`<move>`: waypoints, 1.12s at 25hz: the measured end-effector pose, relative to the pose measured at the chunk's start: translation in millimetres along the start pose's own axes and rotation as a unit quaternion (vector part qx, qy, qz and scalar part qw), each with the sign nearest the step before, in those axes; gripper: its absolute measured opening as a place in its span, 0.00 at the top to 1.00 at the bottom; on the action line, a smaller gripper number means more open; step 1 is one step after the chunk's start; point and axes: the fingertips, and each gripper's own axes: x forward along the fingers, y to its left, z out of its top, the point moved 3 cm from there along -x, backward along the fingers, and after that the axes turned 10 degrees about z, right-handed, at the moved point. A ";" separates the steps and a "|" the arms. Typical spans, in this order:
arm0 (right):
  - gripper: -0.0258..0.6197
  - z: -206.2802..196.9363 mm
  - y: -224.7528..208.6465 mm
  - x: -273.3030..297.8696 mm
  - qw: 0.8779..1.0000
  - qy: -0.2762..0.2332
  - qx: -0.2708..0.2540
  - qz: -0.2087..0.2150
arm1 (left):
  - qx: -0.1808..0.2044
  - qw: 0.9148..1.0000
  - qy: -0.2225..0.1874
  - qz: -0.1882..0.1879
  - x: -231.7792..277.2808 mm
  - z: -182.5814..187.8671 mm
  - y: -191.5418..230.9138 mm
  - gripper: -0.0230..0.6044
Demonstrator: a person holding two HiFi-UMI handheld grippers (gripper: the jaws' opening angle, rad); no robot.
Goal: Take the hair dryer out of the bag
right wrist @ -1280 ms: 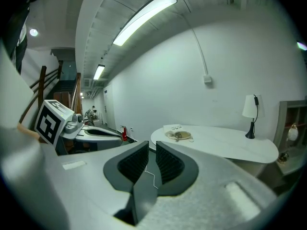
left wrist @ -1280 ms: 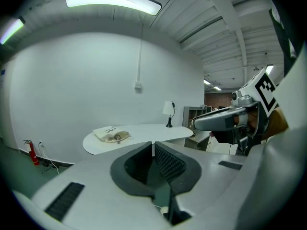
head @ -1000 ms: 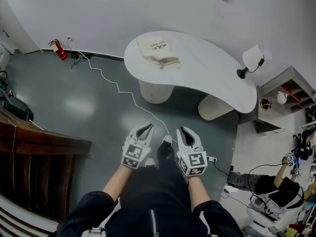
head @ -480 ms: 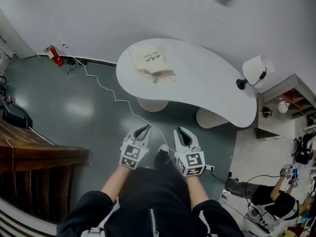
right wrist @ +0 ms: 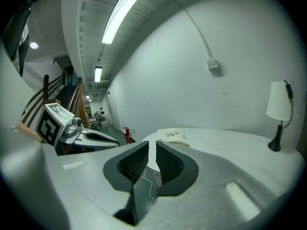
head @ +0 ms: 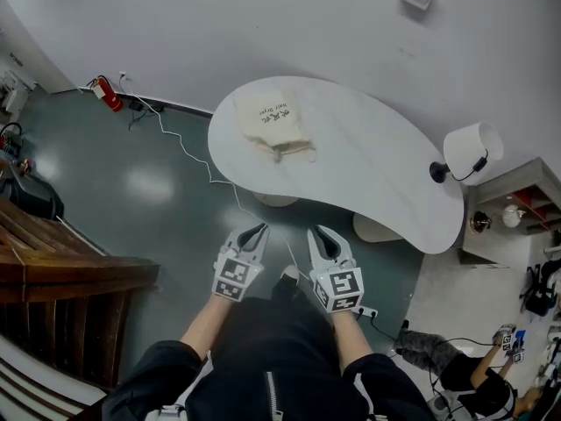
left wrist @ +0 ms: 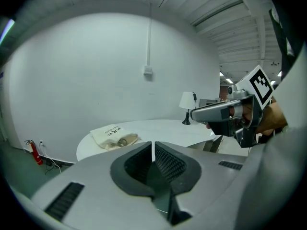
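Both the left gripper (head: 260, 228) and right gripper (head: 315, 231) were clenched and empty, well apart from the bag (head: 273, 123) on the worktop (head: 377, 169) — jaws needed opening before reaching its mouth.

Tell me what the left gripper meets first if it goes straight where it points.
The left gripper would probably meet the near edge of the white table, right of the bag; depth is unclear.
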 end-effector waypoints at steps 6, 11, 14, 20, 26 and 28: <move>0.90 9.7 -25.8 9.9 1.000 0.003 -0.007 0.018 | -0.002 1.000 0.006 0.016 20.6 9.8 0.5 0.94; 0.90 11.7 -41.1 19.2 0.999 0.005 -0.028 0.036 | -0.005 1.000 0.009 0.027 31.4 9.6 -0.5 0.94; 0.90 20.5 -39.4 21.6 0.998 -0.020 -0.038 0.045 | -0.012 0.999 0.013 0.034 34.9 7.0 4.8 0.94; 0.90 30.4 -47.9 42.1 0.998 -0.017 -0.036 0.053 | -0.016 0.999 0.016 0.028 59.6 15.5 17.6 0.94; 0.90 43.3 -66.8 75.3 0.998 -0.020 -0.035 0.049 | -0.008 1.000 0.009 0.002 105.7 33.9 38.2 0.94; 0.90 55.3 -70.2 88.9 0.998 -0.024 -0.039 0.051 | -0.006 1.000 0.005 -0.008 121.9 42.1 47.4 0.94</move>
